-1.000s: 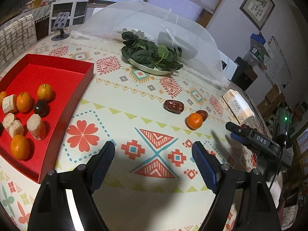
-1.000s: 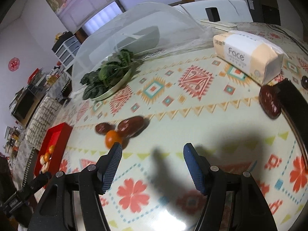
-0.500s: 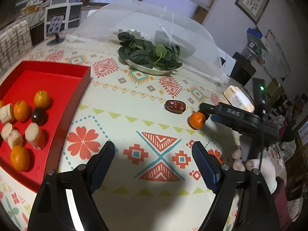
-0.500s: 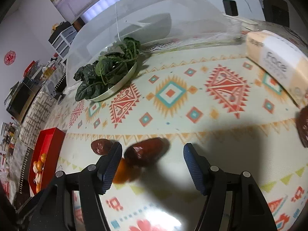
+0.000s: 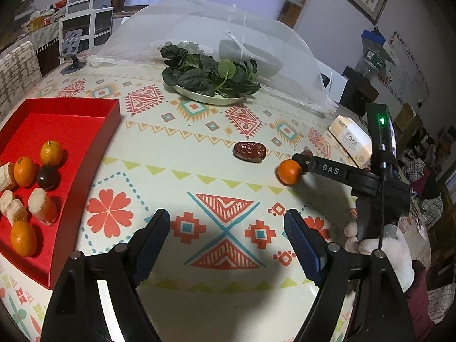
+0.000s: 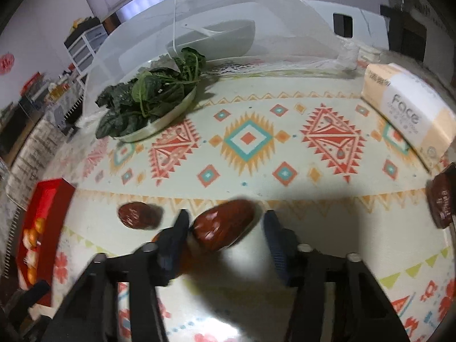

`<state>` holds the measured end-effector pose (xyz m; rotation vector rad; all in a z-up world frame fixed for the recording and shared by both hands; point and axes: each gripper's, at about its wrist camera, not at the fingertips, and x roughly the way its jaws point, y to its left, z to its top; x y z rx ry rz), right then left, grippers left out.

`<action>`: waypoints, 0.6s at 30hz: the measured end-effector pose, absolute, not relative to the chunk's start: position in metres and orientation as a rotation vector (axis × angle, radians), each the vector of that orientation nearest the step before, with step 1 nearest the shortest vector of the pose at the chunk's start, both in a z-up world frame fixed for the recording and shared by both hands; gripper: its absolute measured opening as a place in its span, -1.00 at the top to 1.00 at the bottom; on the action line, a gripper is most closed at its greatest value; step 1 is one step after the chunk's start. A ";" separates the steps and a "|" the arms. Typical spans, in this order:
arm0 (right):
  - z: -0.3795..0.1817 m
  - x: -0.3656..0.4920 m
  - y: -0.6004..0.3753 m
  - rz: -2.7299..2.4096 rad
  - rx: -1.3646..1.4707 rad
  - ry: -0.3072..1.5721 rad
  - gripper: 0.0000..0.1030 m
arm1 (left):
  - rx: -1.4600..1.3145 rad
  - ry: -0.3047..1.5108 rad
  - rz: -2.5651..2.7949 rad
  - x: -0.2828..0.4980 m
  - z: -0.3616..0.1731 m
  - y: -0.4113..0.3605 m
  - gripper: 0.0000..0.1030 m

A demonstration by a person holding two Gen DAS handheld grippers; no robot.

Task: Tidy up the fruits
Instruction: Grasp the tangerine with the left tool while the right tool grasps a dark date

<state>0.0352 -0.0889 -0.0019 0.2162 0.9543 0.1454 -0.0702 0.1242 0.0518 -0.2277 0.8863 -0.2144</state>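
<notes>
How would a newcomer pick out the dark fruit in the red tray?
In the left wrist view, a red tray sits at the patterned tablecloth's left edge. Among its oranges and pale chunks lies the dark fruit, the only round, near-black piece.

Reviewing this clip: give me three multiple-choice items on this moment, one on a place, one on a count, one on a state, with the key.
1. Where does the plate of greens stand?
A. in the red tray
B. on the tablecloth by the mesh cover
C. on the tissue pack

2. How many orange citrus fruits lie in the red tray?
A. one
B. three
C. six

3. What lies between the right gripper fingers?
A. a red date
B. a banana piece
C. nothing

Key: 1 B, the plate sits at the mesh cover edge; 2 B, three show in the left view; 3 A, a date lies between the jaws, which have just been closing.
</notes>
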 end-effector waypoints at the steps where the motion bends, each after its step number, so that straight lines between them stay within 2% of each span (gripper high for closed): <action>1: -0.002 0.034 -0.090 0.153 0.217 0.956 0.20 | -0.222 0.889 -0.216 -0.070 0.052 0.122 -0.58; 2: -0.002 0.032 -0.091 0.160 0.218 0.961 0.31 | -0.216 0.890 -0.218 -0.070 0.052 0.119 -0.58; 11: -0.002 0.010 -0.126 0.170 0.305 0.952 0.34 | -0.076 0.843 -0.296 -0.050 0.055 0.072 -0.57; 12: -0.001 0.009 -0.130 0.179 0.323 0.947 0.34 | -0.061 0.839 -0.311 -0.045 0.054 0.063 -0.52; 14: 0.001 0.006 -0.137 0.190 0.347 0.936 0.34 | -0.029 0.841 -0.336 -0.035 0.051 0.047 -0.15; 18: 0.003 0.005 -0.139 0.208 0.360 0.923 0.34 | 0.038 0.847 -0.376 -0.013 0.040 0.016 -0.13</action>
